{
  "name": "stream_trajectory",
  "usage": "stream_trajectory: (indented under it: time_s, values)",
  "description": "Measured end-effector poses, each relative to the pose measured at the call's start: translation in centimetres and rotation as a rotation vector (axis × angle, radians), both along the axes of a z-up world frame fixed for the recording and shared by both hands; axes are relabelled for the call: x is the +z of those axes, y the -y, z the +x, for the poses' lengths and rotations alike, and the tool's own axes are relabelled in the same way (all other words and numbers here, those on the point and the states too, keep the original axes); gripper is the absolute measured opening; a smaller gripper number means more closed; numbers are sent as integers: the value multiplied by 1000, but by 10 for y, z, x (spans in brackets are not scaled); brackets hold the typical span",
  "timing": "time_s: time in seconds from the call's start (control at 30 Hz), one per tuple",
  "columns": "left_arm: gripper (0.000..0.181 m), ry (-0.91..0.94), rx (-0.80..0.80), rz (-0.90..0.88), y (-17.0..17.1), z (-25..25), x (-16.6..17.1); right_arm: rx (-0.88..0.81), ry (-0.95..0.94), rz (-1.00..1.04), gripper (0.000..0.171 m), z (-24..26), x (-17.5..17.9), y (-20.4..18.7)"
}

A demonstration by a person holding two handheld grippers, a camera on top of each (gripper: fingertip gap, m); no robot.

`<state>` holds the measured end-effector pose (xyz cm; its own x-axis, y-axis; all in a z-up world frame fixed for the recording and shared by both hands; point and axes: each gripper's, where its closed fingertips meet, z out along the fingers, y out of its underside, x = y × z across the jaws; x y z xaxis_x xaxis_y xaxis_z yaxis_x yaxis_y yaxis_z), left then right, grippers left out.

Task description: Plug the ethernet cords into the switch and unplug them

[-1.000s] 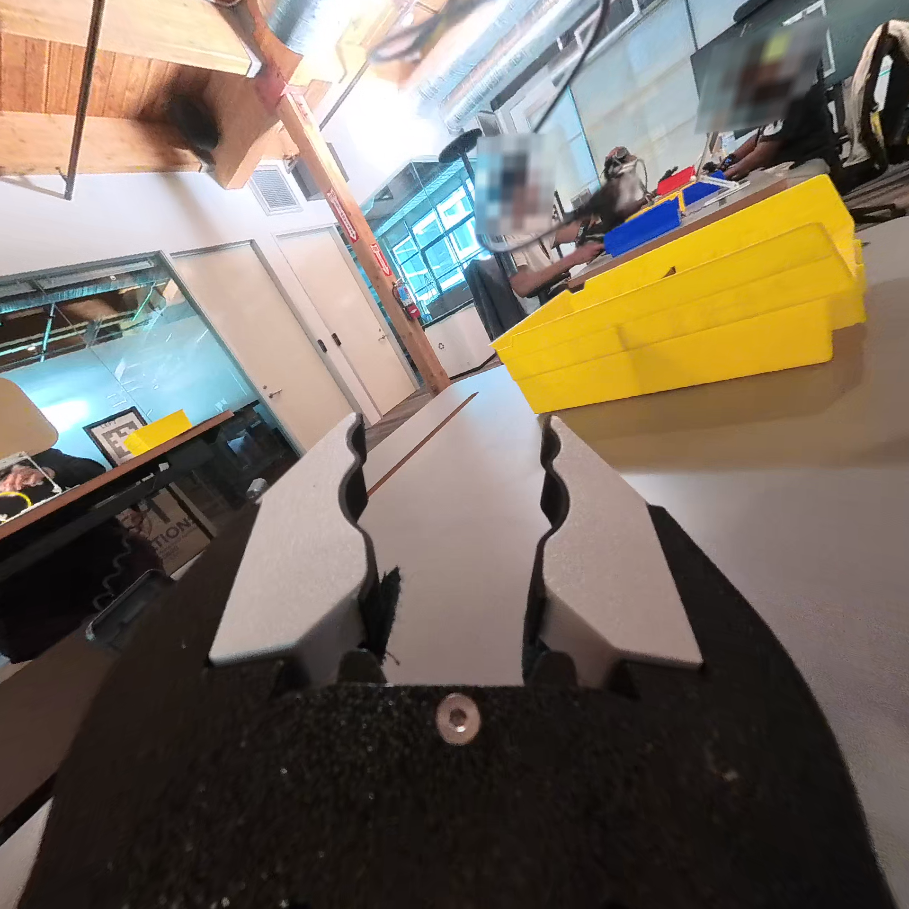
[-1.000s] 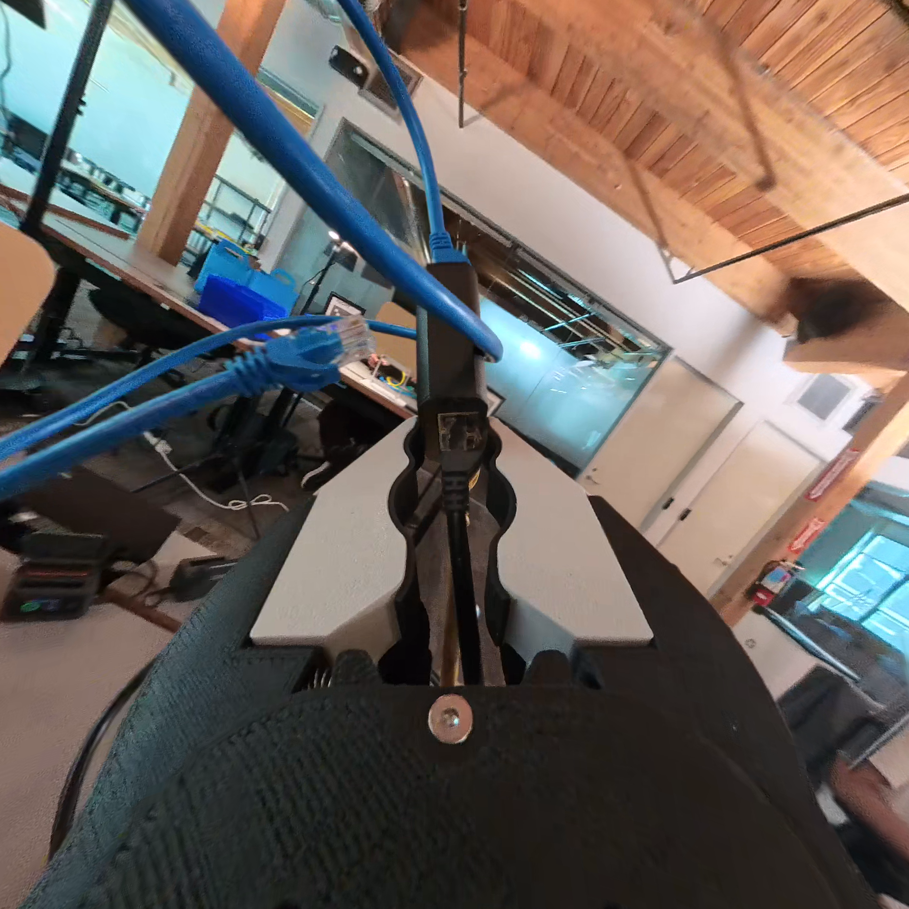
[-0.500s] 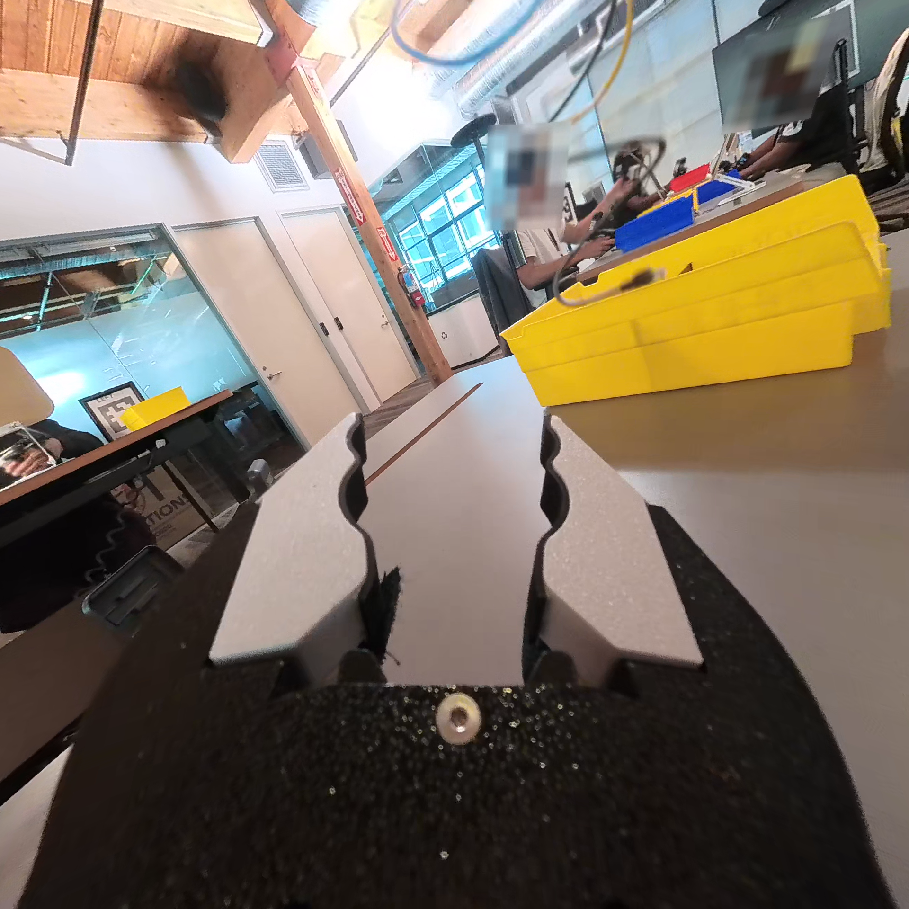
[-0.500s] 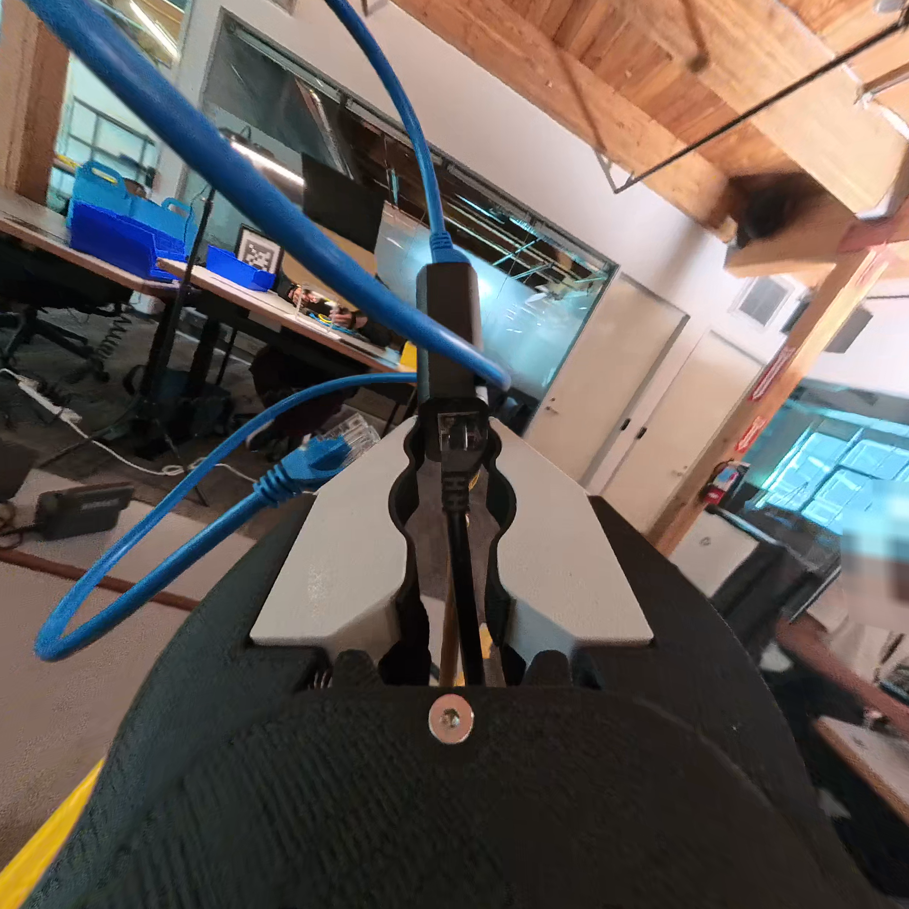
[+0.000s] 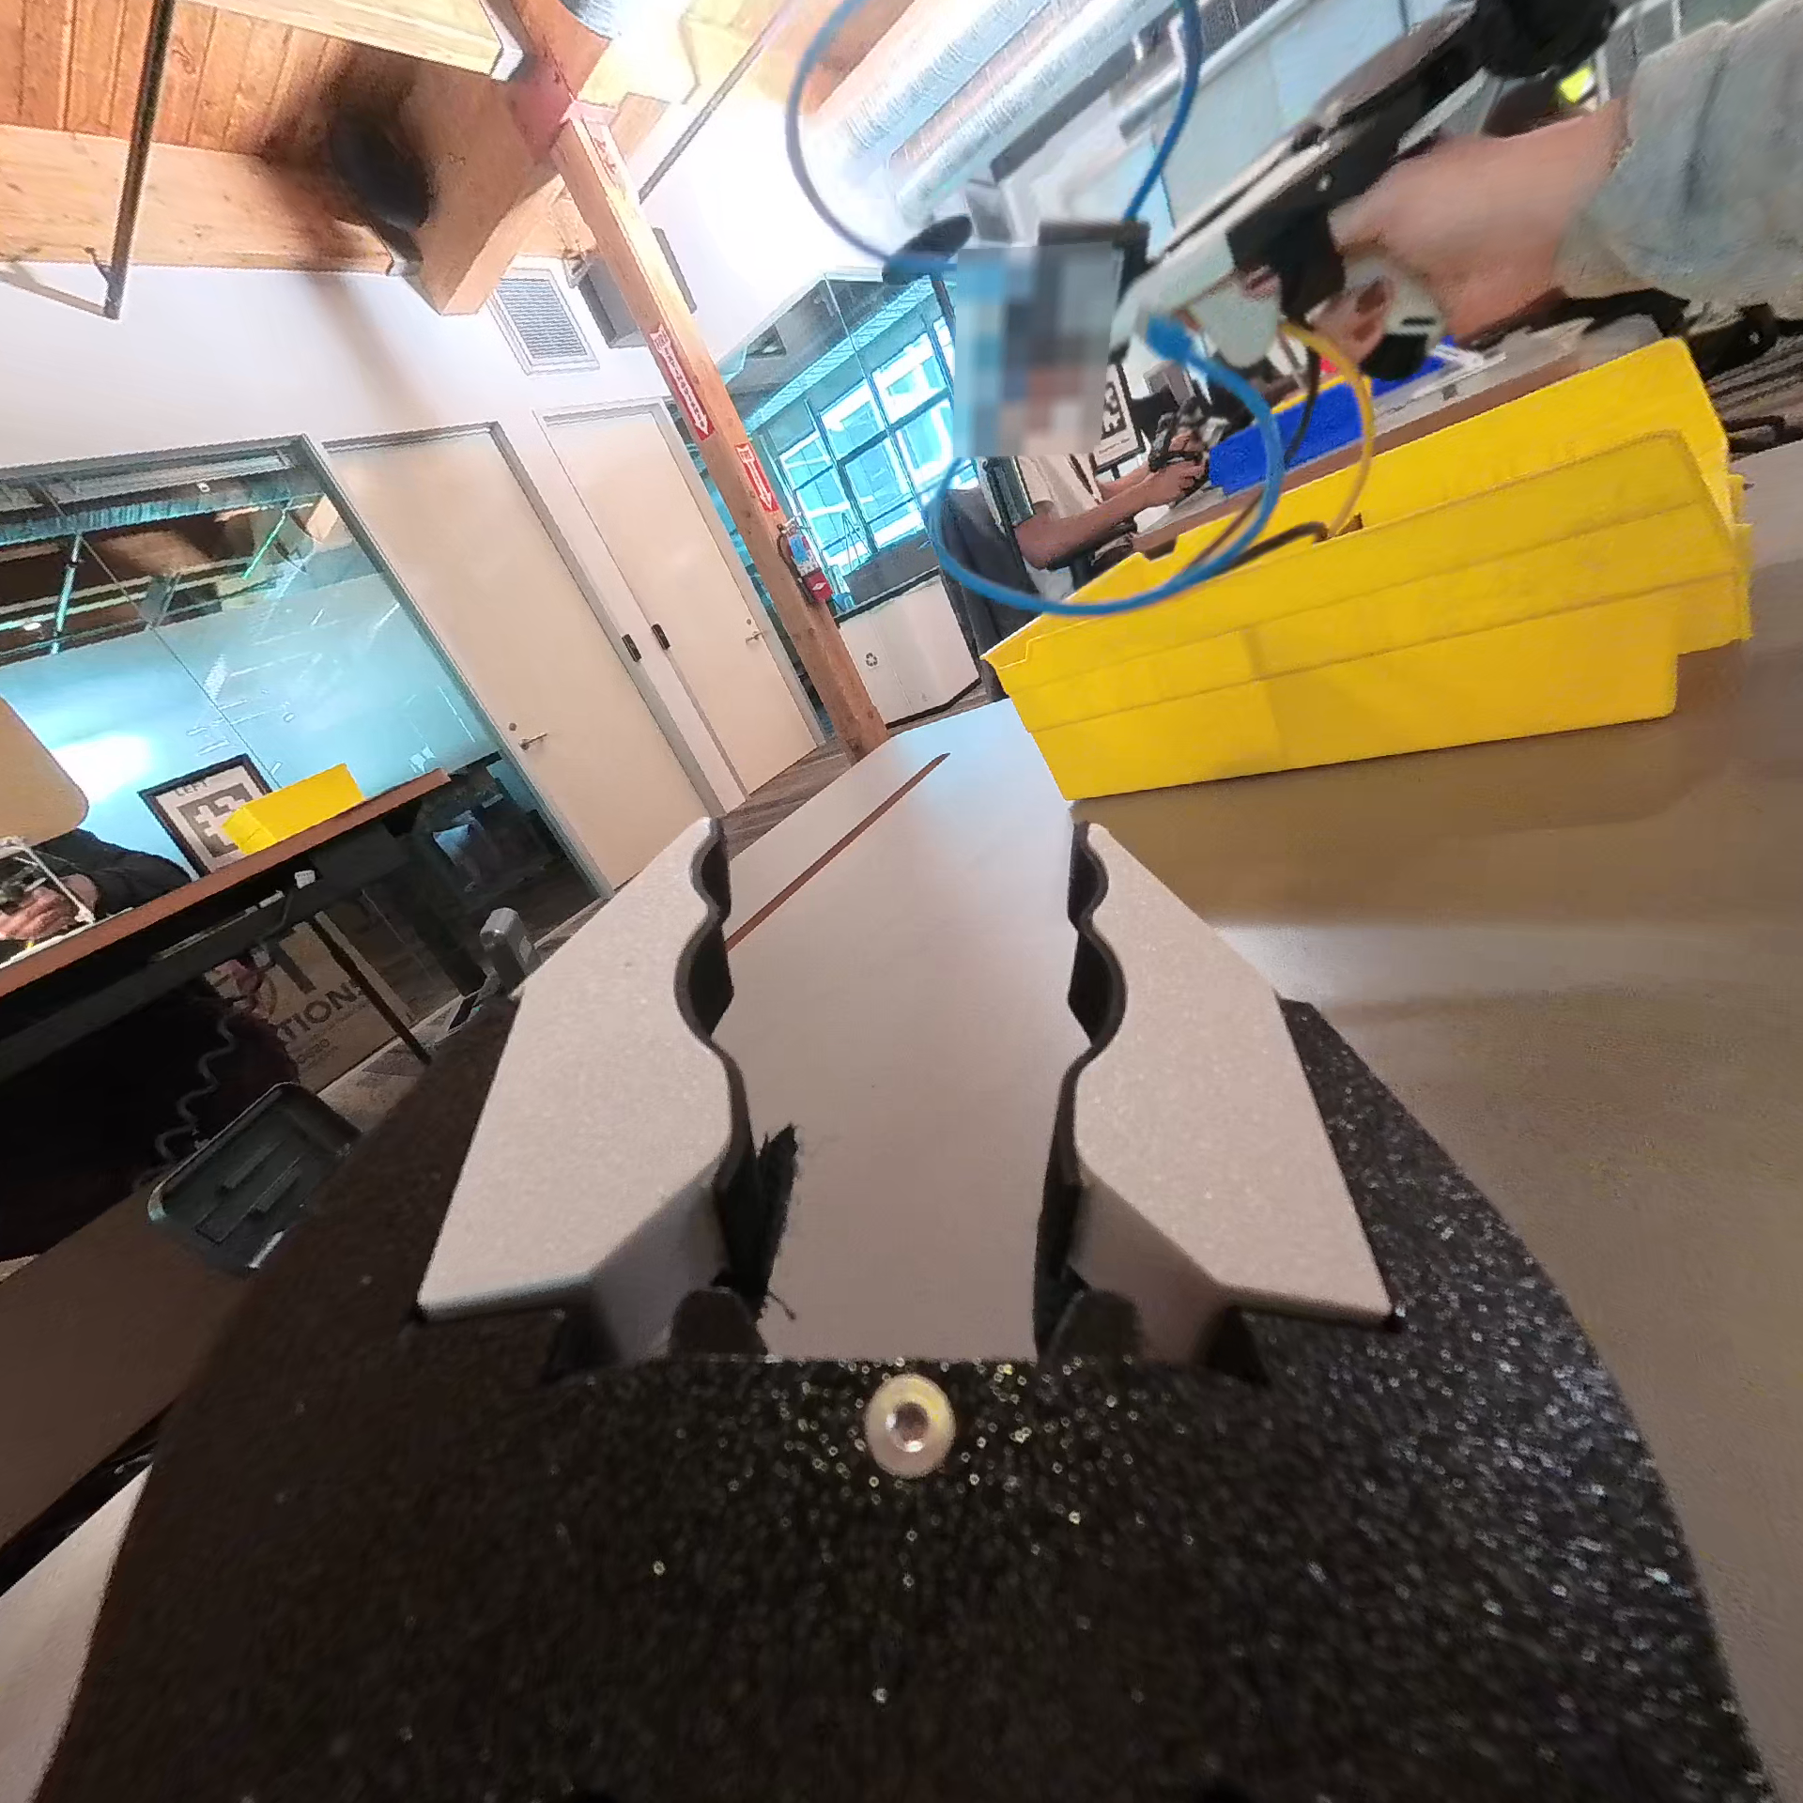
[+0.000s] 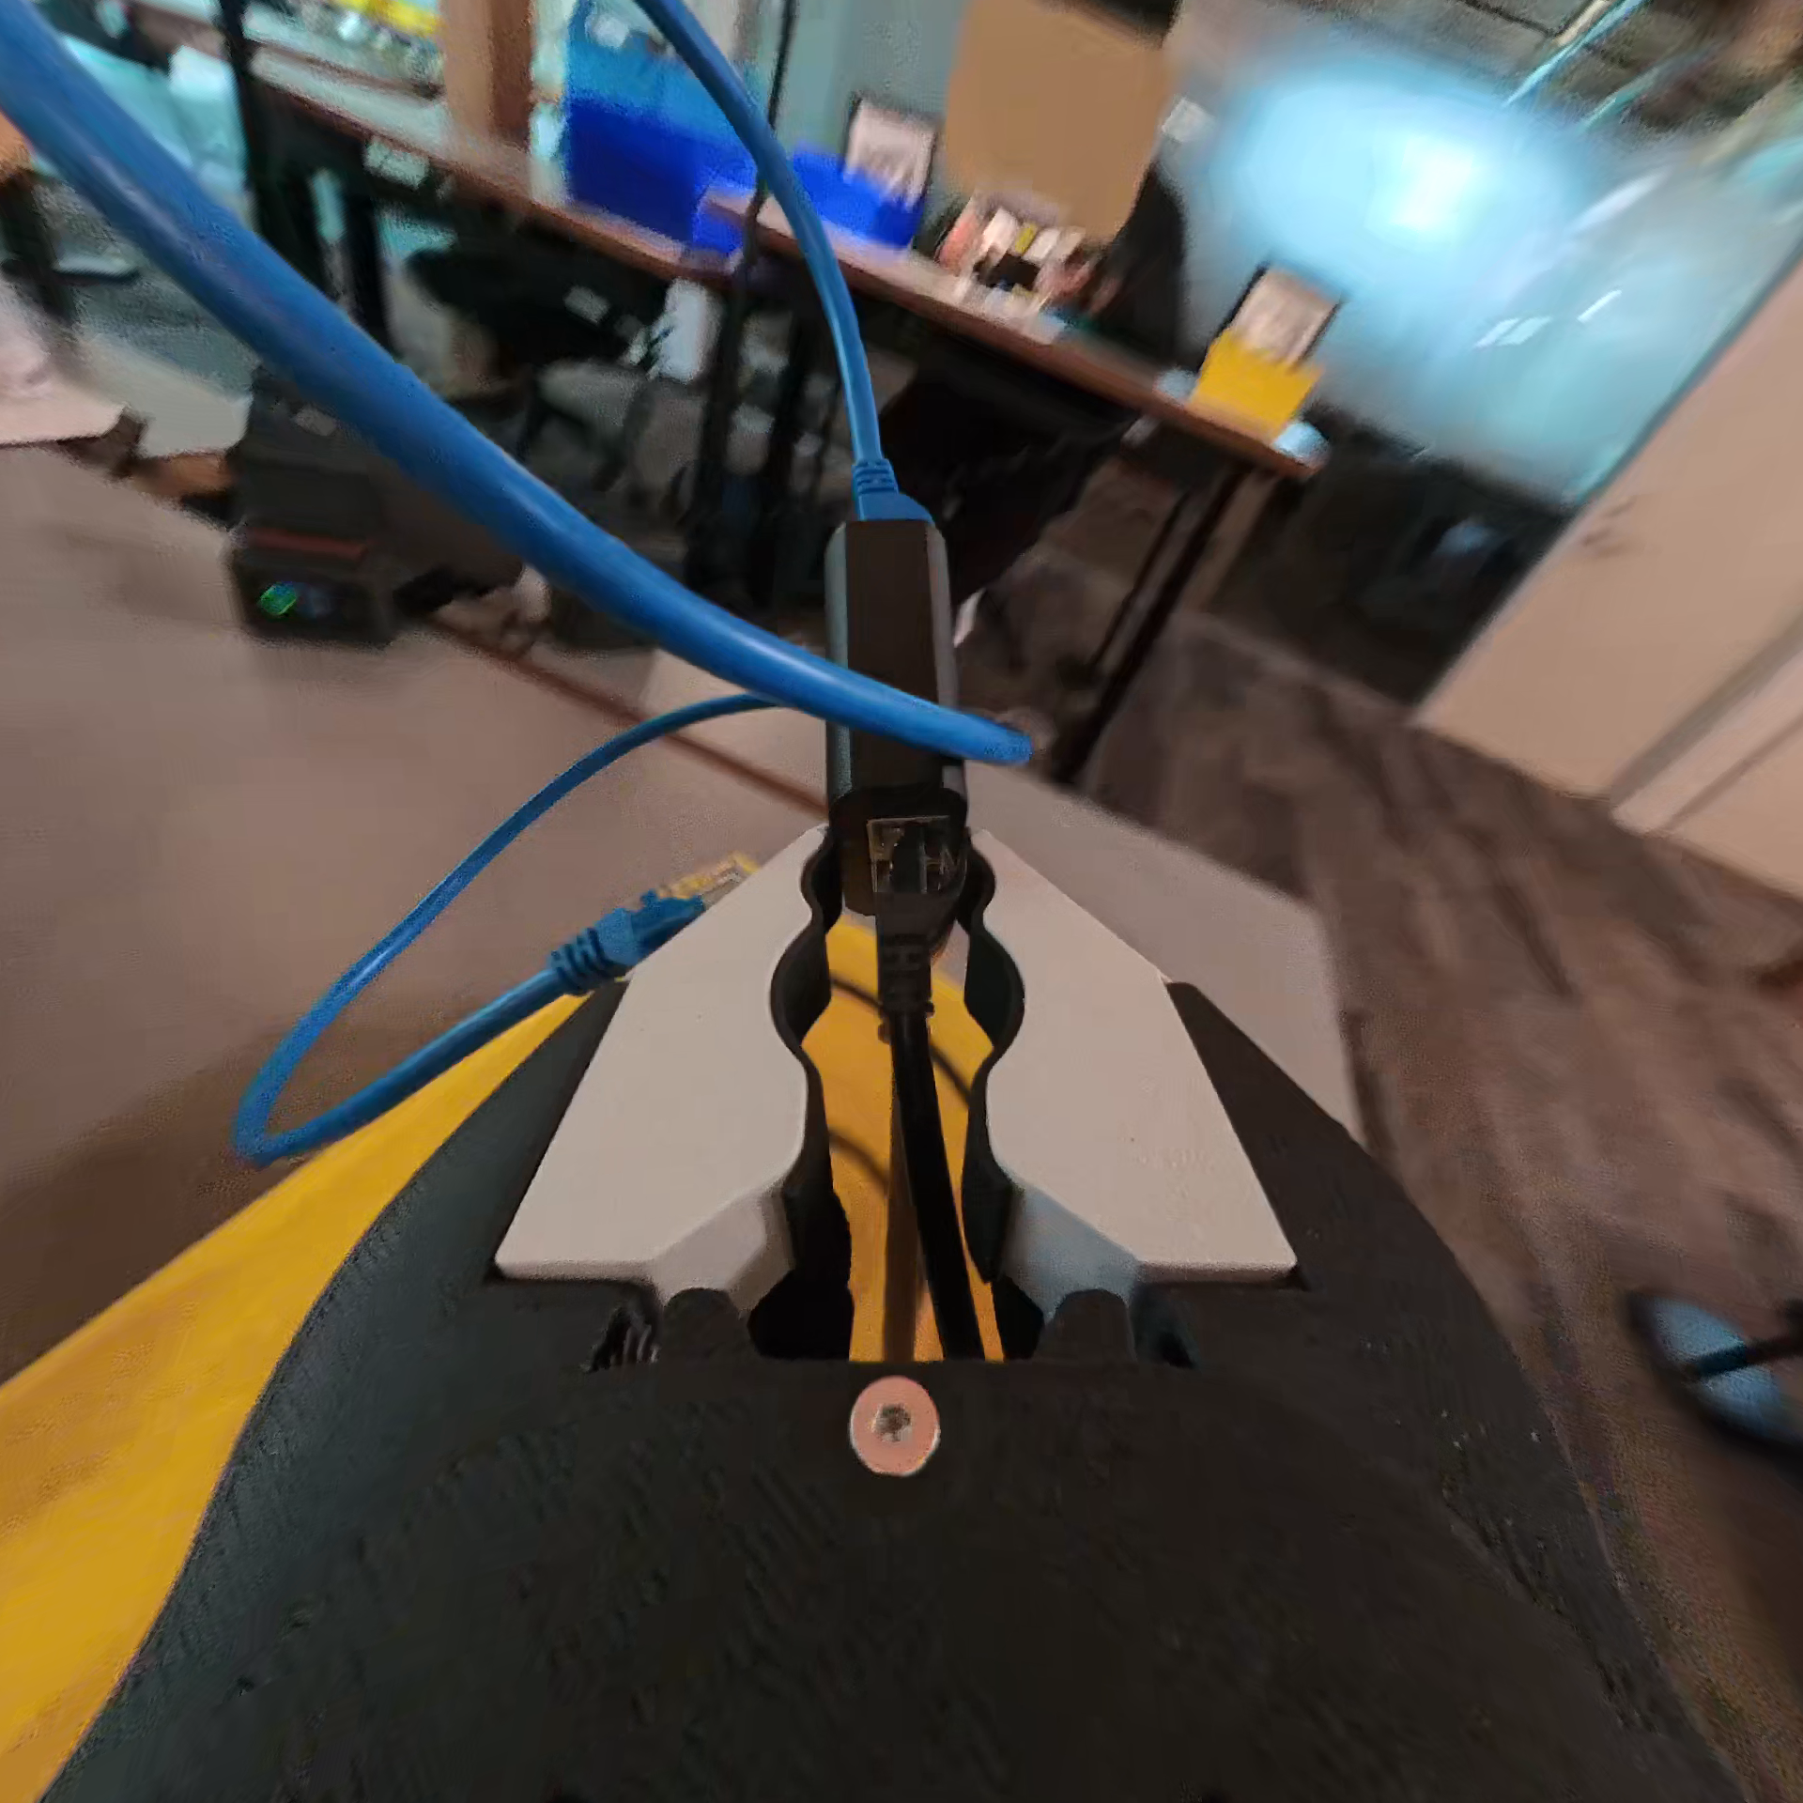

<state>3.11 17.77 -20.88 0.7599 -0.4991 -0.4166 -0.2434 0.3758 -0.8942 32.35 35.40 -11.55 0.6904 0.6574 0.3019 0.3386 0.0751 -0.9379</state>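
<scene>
In the right wrist view my right gripper (image 6: 893, 863) is shut on a slim dark switch (image 6: 888, 663) and holds it in the air, end-on. A blue ethernet cord (image 6: 439, 459) is plugged into the switch's far end. Its loose plug (image 6: 639, 922) hangs at the left. A black cable (image 6: 922, 1151) runs back between the fingers. In the left wrist view my left gripper (image 5: 893, 878) is open and empty, low over the grey table (image 5: 1463, 1024). The right gripper (image 5: 1200, 293) shows at the upper right, held in a hand, with blue cord loops (image 5: 1259, 459) and a yellow cord (image 5: 1356, 410) dangling.
Stacked yellow bins (image 5: 1366, 663) stand on the table to the right of my left gripper. A yellow bin (image 6: 107, 1463) lies under my right gripper. Other tables with blue bins (image 6: 634, 146) and seated people are farther off. About 35 centimetres separates my left fingertips from my right.
My right gripper has tipped downward with the switch and now hangs above the yellow bin. It has come into the left wrist view at the upper right. The left gripper has hardly moved.
</scene>
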Motion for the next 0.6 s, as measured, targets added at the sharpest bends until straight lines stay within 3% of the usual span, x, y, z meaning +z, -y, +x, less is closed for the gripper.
stream_trajectory:
  time_s: [0.13,0.37,0.6]
  values:
    - [68,-3,-2,-3,-1,0,-1,37,153,-265,21,13,-55,-3]
    - [66,-5,-8,-13,-2,-1,-3,36,400,-600,22,22,-120,-7]
    - [65,-10,-13,-19,-2,0,-5,6,506,-755,22,23,-149,-12]
